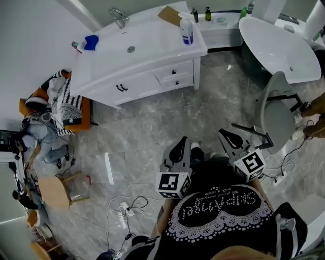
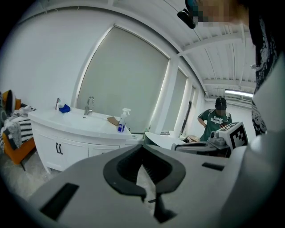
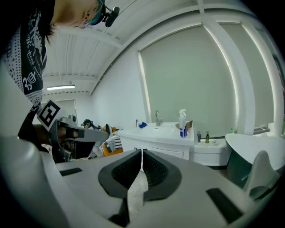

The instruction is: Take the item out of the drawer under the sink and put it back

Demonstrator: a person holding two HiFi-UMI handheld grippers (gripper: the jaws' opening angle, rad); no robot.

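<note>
Standing well back from the white vanity point(image 1: 152, 35), across a stretch of grey stone floor point(image 1: 152, 132). Both grippers low and close to the body, side by side, pointing toward the vanity.

Left gripper point(image 1: 180, 144): jaws pressed together at the tips in the left gripper view, with nothing between the dark pads point(image 2: 153, 171). Right gripper point(image 1: 227, 137): closed the same way in the right gripper view, pads point(image 3: 153, 169) meeting along a thin line, gripping nothing.

On the vanity top: a faucet point(image 1: 118, 16) at the back edge, a blue cloth point(image 1: 91, 41) toward the left end, a white spray bottle point(image 1: 186, 30) with a blue label near the right end, and a flat piece of brown cardboard point(image 1: 170, 15) just behind the bottle. Below the top, at the right end of the front: two drawers point(image 1: 174, 72), one above the other, both shut, each with a small dark pull. To their left, cabinet doors point(image 1: 121, 88) with dark handles, also shut.

No sight of the item to be taken out; probably behind one of those closed drawer fronts, though impossible to confirm from here.

Right of the vanity, a white bathtub point(image 1: 284, 45), with a grey chair point(image 1: 277, 111) near it. Left of the vanity, an orange seat point(image 1: 86, 116) heaped with striped cloth point(image 1: 68, 99). In the left gripper view, a person in a green shirt point(image 2: 213, 122) standing far off at the right.
</note>
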